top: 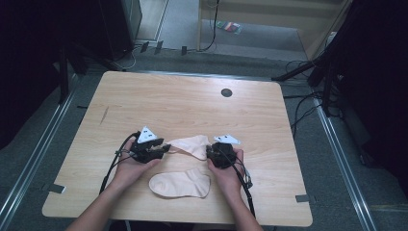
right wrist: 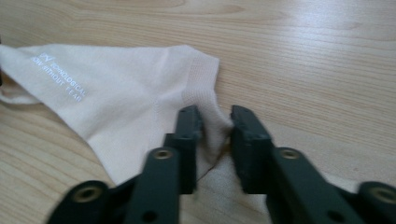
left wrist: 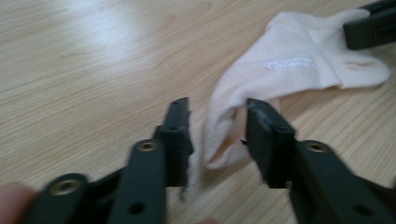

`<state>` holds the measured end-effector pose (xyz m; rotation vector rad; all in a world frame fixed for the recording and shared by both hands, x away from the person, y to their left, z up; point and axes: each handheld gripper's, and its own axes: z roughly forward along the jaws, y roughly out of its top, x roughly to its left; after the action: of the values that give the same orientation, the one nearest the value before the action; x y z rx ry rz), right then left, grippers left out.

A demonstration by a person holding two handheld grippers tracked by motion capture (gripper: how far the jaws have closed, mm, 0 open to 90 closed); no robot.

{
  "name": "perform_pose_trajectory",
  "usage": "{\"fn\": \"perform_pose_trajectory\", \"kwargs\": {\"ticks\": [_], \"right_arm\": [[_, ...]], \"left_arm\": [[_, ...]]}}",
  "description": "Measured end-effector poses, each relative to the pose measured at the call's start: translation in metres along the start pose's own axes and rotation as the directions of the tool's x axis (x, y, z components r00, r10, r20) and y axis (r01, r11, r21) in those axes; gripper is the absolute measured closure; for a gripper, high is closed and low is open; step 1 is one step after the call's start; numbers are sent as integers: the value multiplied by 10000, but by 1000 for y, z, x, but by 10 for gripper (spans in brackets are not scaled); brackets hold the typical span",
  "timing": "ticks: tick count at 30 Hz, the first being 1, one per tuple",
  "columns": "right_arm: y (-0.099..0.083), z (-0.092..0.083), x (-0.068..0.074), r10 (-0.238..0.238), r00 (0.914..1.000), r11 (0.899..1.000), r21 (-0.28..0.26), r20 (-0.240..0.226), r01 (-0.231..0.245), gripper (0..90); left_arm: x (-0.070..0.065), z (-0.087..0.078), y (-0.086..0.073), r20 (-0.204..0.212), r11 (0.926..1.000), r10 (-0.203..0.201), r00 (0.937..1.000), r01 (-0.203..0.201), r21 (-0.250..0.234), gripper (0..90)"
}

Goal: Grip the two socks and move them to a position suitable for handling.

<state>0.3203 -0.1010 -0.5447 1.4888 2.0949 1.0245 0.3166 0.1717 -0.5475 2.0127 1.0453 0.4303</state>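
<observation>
Overhead, dim grey carpet floor (top: pixel 250 43) surrounds a pale wooden table (top: pixel 183 101), with cables strewn on the floor beyond its far edge and dark stands at both sides. A round dark grommet (top: pixel 226 92) sits in the tabletop near the far edge. Close to the near edge lies a flat cream sock (top: pixel 180 185), between the person's forearms. Just beyond it, a second cream sock (top: pixel 192 146) stretches between both tools. The left gripper (left wrist: pixel 217 116) has its jaws apart, straddling the sock's open end without pinching. The right gripper (right wrist: pixel 215 122) has its jaws clamped on a fold of the second sock.
</observation>
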Motion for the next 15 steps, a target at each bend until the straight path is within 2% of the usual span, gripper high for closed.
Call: {"fn": "perform_pose_trajectory", "kwargs": {"ticks": [2, 3, 5, 7, 9, 10, 11, 12, 13, 14, 15], "right_arm": [[0, 0, 0, -64, 9998, 10000, 50, -176, 64, 832], [0, 0, 1, -74, 9996, 9999, 92, -259, 76, 844], [-1, 0, 1, -217, 9987, 9997, 85, -464, 221, 852], [-1, 0, 3, -294, 9976, 9995, 86, -627, 300, 855], [-2, 0, 5, -464, 9966, 9989, 88, -679, 471, 856], [-2, 0, 6, -579, 9960, 9982, 81, -681, 586, 856], [-2, 0, 7, -654, 9954, 9978, 49, -702, 659, 856], [-3, 0, 7, -697, 9948, 9975, 59, -744, 703, 856], [-3, 0, 7, -765, 9943, 9970, 62, -742, 772, 855], [-3, 0, 7, -765, 9943, 9970, 62, -742, 772, 855], [-2, -1, 6, -817, 9940, 9966, 75, -730, 824, 855]], "left_arm": [[-1, 0, 0, -39, 10000, 24, 10000, -24, 87, 827], [0, 0, 1, -100, 9999, -153, 9998, 153, 43, 874], [3, -3, 3, -233, 9987, -476, 9986, 471, -207, 893], [4, -7, 8, -487, 9956, -681, 9965, 647, -682, 896], [0, -11, 14, -544, 9909, -570, 9969, 498, -1253, 895], [0, -11, 14, -544, 9909, -570, 9969, 498, -1253, 893], [-9, -16, 21, -288, 9785, -124, 9995, 62, -2061, 890], [-9, -16, 21, -288, 9785, -124, 9995, 62, -2061, 880], [-20, -20, 26, 520, 9581, 567, 9970, -397, -2837, 858], [-20, -20, 26, 520, 9581, 567, 9970, -397, -2837, 802], [-32, -23, 28, 1411, 9378, 1568, 9775, -1026, -3317, 720]]}}
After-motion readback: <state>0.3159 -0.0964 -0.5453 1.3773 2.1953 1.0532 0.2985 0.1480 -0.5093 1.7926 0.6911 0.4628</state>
